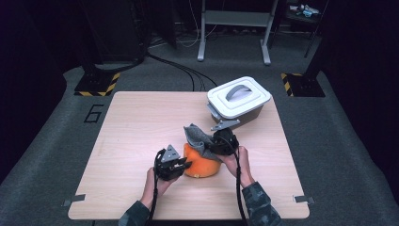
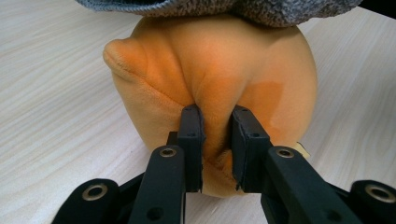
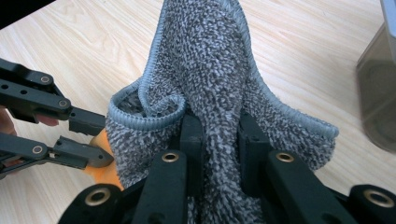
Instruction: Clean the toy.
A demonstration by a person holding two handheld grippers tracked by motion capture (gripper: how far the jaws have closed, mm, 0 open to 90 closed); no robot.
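An orange plush toy lies on the wooden table, near the front middle. My left gripper is shut on a fold of the orange plush toy, its pads pinching the fabric from the toy's left side. A grey terry cloth is draped over the toy's top and far side. My right gripper is shut on the grey cloth, which bunches up between its black fingers. In the right gripper view the left gripper shows at the left, on the orange toy.
A white-lidded box with a grey handle and dark walls stands at the table's far right; its wall is close to the cloth. Bare table lies to the left. Beyond the table are floor cables and a metal stand.
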